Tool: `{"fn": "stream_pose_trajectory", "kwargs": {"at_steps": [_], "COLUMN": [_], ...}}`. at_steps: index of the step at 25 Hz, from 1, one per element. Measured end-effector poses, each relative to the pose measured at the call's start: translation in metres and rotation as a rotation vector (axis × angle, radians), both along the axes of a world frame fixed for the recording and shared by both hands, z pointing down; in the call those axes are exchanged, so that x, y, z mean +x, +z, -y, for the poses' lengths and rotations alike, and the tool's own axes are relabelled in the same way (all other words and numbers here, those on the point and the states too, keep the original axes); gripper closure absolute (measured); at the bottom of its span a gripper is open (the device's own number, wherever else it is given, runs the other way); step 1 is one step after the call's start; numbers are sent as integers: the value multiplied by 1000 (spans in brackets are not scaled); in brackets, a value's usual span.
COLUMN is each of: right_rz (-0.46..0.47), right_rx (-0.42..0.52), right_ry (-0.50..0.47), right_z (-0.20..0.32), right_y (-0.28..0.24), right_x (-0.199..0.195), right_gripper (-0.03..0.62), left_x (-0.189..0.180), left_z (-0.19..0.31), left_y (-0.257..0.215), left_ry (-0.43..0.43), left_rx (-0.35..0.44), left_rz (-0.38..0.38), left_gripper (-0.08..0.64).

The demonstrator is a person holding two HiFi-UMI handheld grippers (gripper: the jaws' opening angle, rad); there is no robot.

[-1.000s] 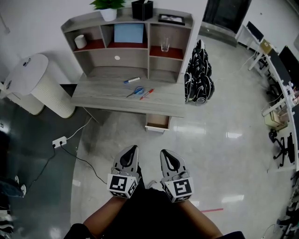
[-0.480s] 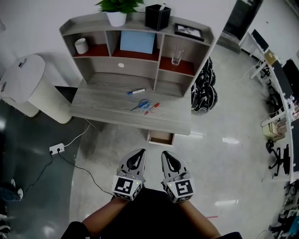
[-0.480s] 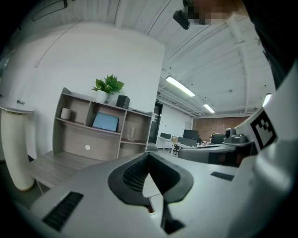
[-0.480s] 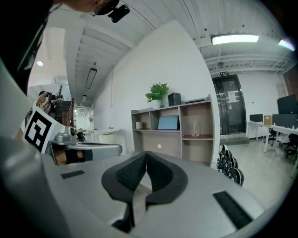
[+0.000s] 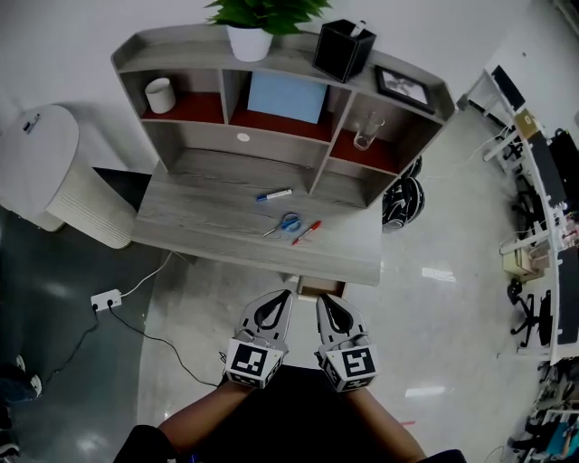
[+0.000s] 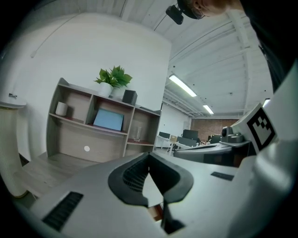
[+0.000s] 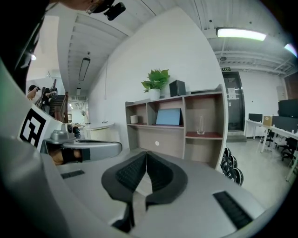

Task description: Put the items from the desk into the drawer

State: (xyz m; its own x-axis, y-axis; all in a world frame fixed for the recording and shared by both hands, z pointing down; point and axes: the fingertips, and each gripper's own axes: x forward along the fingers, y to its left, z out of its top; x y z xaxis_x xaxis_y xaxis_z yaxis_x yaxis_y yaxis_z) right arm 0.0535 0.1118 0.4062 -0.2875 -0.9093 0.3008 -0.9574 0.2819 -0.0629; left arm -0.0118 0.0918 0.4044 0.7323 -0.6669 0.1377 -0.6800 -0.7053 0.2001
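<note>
From the head view, the job has hardly begun. A marker [image 5: 274, 194], blue scissors [image 5: 287, 222] and a red pen [image 5: 307, 232] all lie on the gray desk [image 5: 181, 212], close together, a little right of its middle. None is put away yet, so all three are left to do. The drawer [image 5: 318, 289] sticks out a bit under the desk's front edge, and I cannot see inside it. The left gripper [image 5: 279, 298] and the right gripper [image 5: 326, 301] hang side by side over the shiny floor, just in front of the drawer, touching nothing.

At the desk's back edge is a shelf unit with a potted plant [image 5: 258, 18], a black box [image 5: 343, 50] and a picture frame [image 5: 404, 89] on top. A drinking glass [image 5: 365, 136] stands in its right cubby. A white power strip [image 5: 106, 298] lies on the floor to the left.

In the left gripper view, its jaws are pressed together with nothing between them. The shelf stands ahead.

In the right gripper view, its jaws are also closed and empty. A bright room with office desks lies to the right.
</note>
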Motion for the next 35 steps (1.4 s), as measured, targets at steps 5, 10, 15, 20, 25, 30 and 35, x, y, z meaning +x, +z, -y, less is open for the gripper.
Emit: {"fn": "stream_pose_trajectory", "kwargs": {"at_steps": [5, 10, 15, 20, 25, 30, 35], "right_rz": [-33, -52, -53, -48, -78, -104, -160], "right_rx": [-34, -74, -93, -118, -148, -190, -254], "right_ry": [4, -4, -30, -73, -161, -275, -392], "right_z": [26, 40, 58, 85, 114, 138, 155], "right_y": [12, 24, 33, 48, 65, 87, 123], "right_x": [-10, -7, 1, 20, 39, 50, 60], "right_gripper": [572, 572, 572, 572, 572, 571, 571], "left_x": [-10, -13, -4, 8, 22, 30, 39], "left_z": [32, 51, 67, 87, 108, 133, 150], "left_y": [7, 15, 25, 36, 40, 47, 59], "left_ry": [13, -1, 3, -36, -95, -171, -248], "left_rx": [-8, -36, -79, -77, -69, -75, -107], "left_rz": [-21, -32, -59, -28, -4, 30, 10], "left_gripper": [546, 546, 546, 546, 546, 546, 546]}}
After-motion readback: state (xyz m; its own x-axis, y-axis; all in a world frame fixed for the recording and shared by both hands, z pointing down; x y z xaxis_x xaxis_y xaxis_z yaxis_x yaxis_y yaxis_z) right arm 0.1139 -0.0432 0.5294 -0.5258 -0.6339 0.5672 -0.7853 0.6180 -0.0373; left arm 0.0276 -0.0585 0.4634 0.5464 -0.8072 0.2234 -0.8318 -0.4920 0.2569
